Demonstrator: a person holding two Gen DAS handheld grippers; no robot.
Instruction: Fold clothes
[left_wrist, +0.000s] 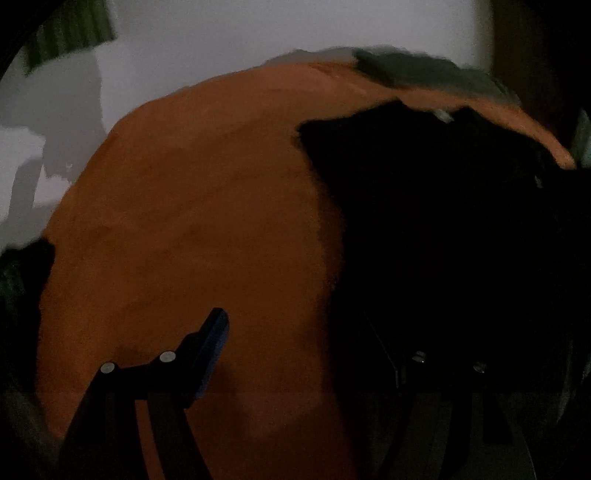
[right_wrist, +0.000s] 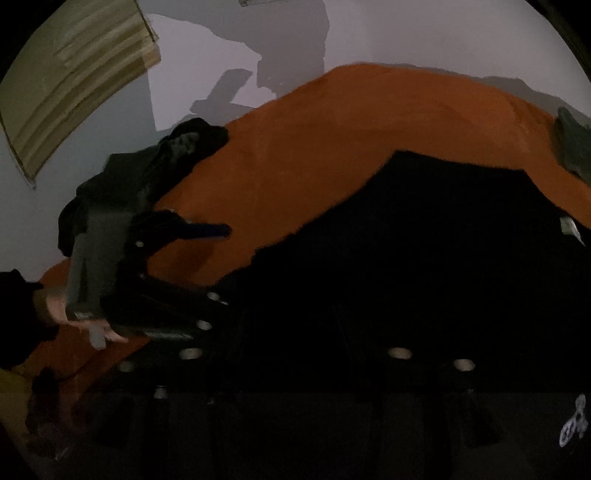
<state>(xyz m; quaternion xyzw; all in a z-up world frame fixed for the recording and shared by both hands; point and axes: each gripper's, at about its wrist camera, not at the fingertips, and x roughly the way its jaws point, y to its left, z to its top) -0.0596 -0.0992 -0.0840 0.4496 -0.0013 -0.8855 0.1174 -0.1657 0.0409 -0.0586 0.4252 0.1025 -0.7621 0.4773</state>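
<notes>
Lighting is poor and both views are dim. At far left of the right wrist view a heap of dark clothes (right_wrist: 147, 166) sits at the edge of the orange cover (right_wrist: 332, 140). In front of it the left gripper (right_wrist: 207, 236) is held by a hand (right_wrist: 74, 314), with one blue-tipped finger (right_wrist: 210, 229) reaching over bare orange surface. In the left wrist view that gripper's (left_wrist: 295, 354) fingers stand well apart: the left finger (left_wrist: 212, 343) is over orange, while the right one is lost against the black garment (left_wrist: 443, 240).

The black garment (right_wrist: 406, 258) lies spread on the cover, filling the centre and right of both views. Its near left edge runs diagonally away and to the right. A pale label (right_wrist: 569, 227) shows near its far right.

The right gripper's fingers cannot be separated from the black cloth, so its state cannot be told.

Judgement: the garment lies to the right of the left gripper and directly beneath the right one, so the right hand is nearer. How far folding has progressed cannot be judged.
</notes>
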